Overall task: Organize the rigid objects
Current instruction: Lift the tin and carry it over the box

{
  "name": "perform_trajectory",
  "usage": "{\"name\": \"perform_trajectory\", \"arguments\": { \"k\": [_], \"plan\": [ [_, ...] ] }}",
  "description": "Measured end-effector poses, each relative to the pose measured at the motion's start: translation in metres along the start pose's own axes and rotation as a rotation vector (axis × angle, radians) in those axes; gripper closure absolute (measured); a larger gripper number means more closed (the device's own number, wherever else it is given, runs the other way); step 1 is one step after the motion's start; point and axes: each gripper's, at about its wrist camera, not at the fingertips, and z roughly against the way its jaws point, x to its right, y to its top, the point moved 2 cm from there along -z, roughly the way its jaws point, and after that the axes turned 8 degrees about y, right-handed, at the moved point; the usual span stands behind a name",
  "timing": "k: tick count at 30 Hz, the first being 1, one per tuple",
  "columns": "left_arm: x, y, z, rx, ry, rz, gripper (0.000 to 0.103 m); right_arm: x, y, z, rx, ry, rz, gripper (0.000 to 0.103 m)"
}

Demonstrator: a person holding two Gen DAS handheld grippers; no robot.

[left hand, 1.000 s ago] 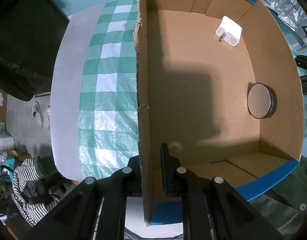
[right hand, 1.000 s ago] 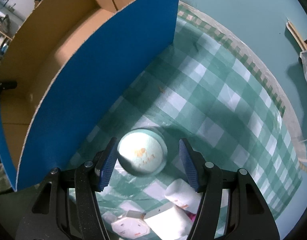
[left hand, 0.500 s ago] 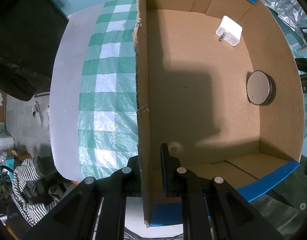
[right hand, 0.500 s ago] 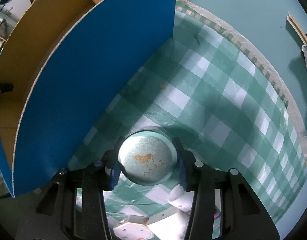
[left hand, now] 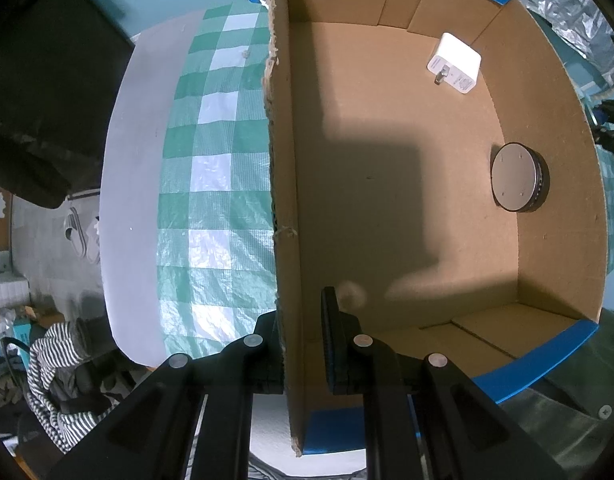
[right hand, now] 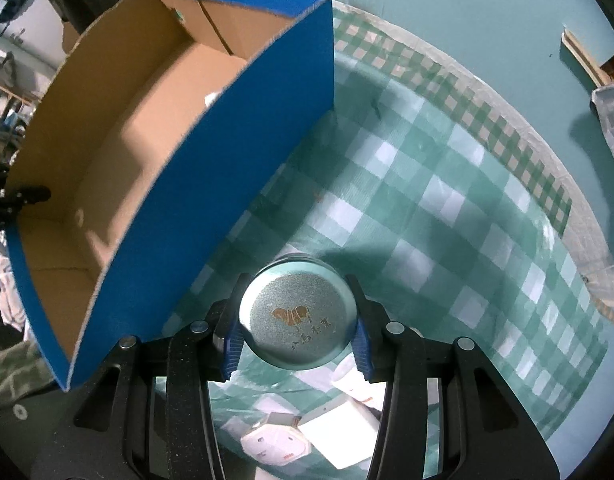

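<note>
My right gripper (right hand: 297,334) is shut on a round teal tin (right hand: 297,314) with a gold emblem on its lid, held above the checked cloth, right of the blue cardboard box (right hand: 235,152). My left gripper (left hand: 301,336) is shut on the box's left wall (left hand: 285,200), one finger on each side. Inside the box lie a white charger (left hand: 454,63) at the far right and a round grey disc (left hand: 515,182) against the right wall.
A green-and-white checked cloth (right hand: 447,216) covers the table. Below the tin lie a white octagonal plug (right hand: 273,442), a white block (right hand: 341,430) and a white roll (right hand: 357,380). Striped clothing (left hand: 59,376) lies off the table's left edge.
My right gripper closed on the teal tin and lifted it off the cloth, rising beside the box. My left gripper has kept its hold on the box wall.
</note>
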Motion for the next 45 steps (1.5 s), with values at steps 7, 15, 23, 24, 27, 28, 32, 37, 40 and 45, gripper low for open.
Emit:
{"name": "perform_trajectory", "arguments": {
  "k": [7,15,23,24,27,28,32,37,40,45],
  "plan": [
    [0.0,0.0,0.001,0.001,0.0,0.0,0.091,-0.002,0.006,0.015,0.011,-0.007,0.012,0.059],
    [-0.001,0.001,0.003,0.009,0.0,0.001,0.091,-0.012,0.02,0.04,0.022,-0.015,0.045,0.059],
    [0.0,0.0,0.003,0.012,0.002,0.003,0.091,-0.032,0.041,0.06,0.058,-0.015,0.102,0.059],
    [0.0,0.0,0.003,0.012,0.002,0.003,0.091,-0.034,0.044,0.061,0.061,-0.015,0.109,0.059],
    [0.0,0.0,0.003,0.012,0.003,0.002,0.091,-0.042,0.052,0.064,0.066,-0.015,0.133,0.059],
    [-0.001,0.0,0.004,0.013,0.003,0.003,0.091,-0.045,0.055,0.064,0.067,-0.015,0.14,0.059],
    [-0.002,-0.001,0.004,0.014,0.001,0.009,0.091,-0.056,0.065,0.065,0.073,-0.01,0.167,0.059],
    [-0.003,-0.001,0.003,0.016,0.001,0.009,0.091,-0.066,0.076,0.056,0.065,0.0,0.188,0.059],
    [-0.003,-0.001,0.004,0.016,0.0,0.012,0.091,-0.07,0.081,0.048,0.051,0.004,0.201,0.059],
    [-0.004,-0.001,0.003,0.017,-0.001,0.013,0.091,-0.078,0.084,0.031,0.021,0.01,0.216,0.059]
  ]
}}
